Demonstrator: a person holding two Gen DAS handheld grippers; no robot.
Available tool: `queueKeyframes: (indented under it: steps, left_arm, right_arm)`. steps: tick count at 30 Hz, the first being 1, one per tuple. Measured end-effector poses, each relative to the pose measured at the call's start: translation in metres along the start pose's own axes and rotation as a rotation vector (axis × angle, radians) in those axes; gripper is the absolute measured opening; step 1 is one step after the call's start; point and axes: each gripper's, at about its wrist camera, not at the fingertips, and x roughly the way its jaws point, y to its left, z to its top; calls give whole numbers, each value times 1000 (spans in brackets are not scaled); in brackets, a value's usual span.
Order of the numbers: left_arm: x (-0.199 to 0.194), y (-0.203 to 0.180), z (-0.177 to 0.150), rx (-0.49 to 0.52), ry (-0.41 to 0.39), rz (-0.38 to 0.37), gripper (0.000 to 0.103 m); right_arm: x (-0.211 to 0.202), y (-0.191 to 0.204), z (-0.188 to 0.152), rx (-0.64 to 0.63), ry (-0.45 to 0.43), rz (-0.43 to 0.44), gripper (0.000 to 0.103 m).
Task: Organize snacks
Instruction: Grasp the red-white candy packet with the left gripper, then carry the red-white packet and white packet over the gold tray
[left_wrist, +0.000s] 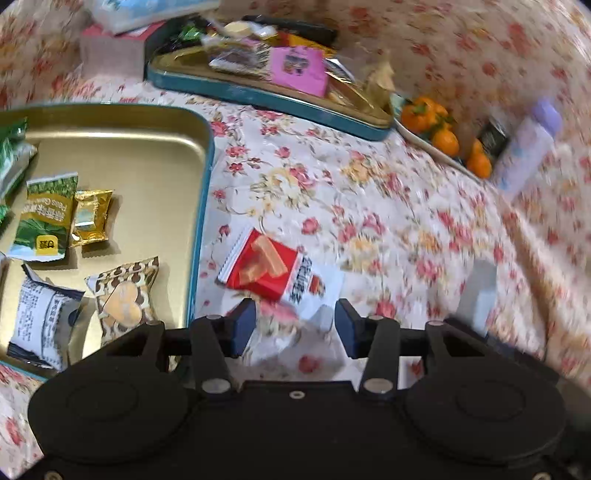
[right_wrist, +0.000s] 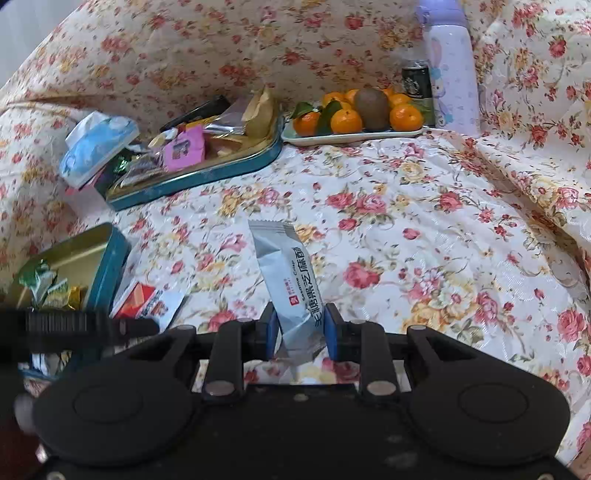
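My left gripper (left_wrist: 294, 326) is open just above a red and white snack packet (left_wrist: 273, 275) that lies on the floral cloth, right of a teal tin with a gold inside (left_wrist: 147, 155). The tin holds several wrapped snacks: green (left_wrist: 44, 218), gold (left_wrist: 91, 217), heart-patterned (left_wrist: 123, 297), white and navy (left_wrist: 42, 326). My right gripper (right_wrist: 299, 326) is shut on a silver sesame crisp packet (right_wrist: 286, 273), held upright above the cloth. The red packet (right_wrist: 147, 299) and the tin (right_wrist: 107, 266) also show at the left of the right wrist view.
A second teal tray piled with mixed snacks (right_wrist: 229, 168) stands at the back, with a blue tissue pack (right_wrist: 96, 144) beside it. A plate of tangerines and a kiwi (right_wrist: 354, 134), a dark can (right_wrist: 417, 86) and a lilac bottle (right_wrist: 452, 74) stand at the back right.
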Motion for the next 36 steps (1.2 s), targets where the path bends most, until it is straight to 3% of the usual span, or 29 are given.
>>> queueKeyframes:
  steps: [6, 10, 14, 26, 30, 36]
  left_arm:
    - [10, 13, 17, -233, 8, -17, 54]
    - [14, 13, 26, -289, -4, 14, 54]
    - [22, 1, 35, -216, 9, 55, 54]
    - [40, -42, 32, 137, 32, 155, 59]
    - [41, -46, 27, 190, -1, 207, 47]
    - [37, -38, 29, 180, 4, 172, 46]
  right_arm:
    - [-2, 4, -9, 5, -21, 9, 28]
    - [0, 2, -8, 24, -26, 21, 28]
    - [0, -1, -8, 41, -31, 31, 28]
    - [0, 1, -12, 61, -45, 26, 30]
    - [1, 1, -11, 61, -52, 21, 31]
    - [3, 0, -9, 53, -61, 6, 32]
